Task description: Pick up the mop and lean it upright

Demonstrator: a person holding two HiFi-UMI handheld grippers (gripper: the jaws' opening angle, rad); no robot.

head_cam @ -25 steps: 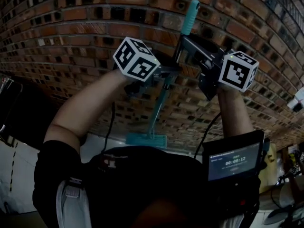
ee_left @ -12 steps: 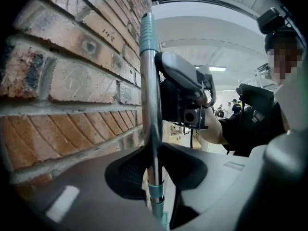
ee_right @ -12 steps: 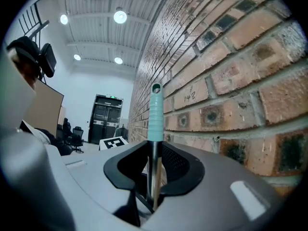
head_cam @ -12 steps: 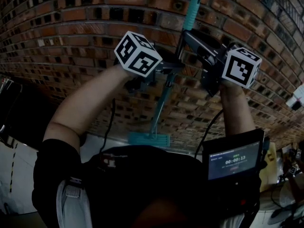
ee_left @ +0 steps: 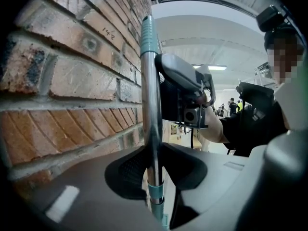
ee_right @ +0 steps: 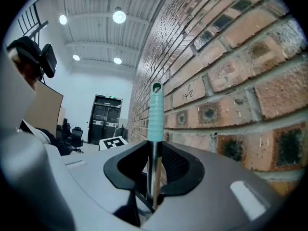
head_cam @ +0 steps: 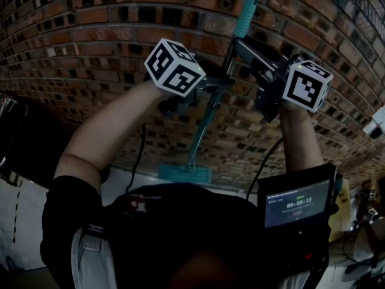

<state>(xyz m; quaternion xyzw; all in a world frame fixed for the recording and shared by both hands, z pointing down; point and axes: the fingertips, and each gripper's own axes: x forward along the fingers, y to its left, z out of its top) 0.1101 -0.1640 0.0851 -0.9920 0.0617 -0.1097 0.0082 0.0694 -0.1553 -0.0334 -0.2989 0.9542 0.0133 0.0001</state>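
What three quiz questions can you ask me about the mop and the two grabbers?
1. True or false: only the left gripper is clamped on the mop pole.
2. Which one holds higher up, nearer the teal grip? A) left gripper B) right gripper
3. Fill in: the mop stands beside a ___ wall.
Key: 1 false, both grippers clamp the pole. 2 B. 3 brick.

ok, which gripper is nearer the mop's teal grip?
Right. The right gripper is clamped on the pole just below the teal grip. The left gripper is clamped on it lower down, towards the mop head.
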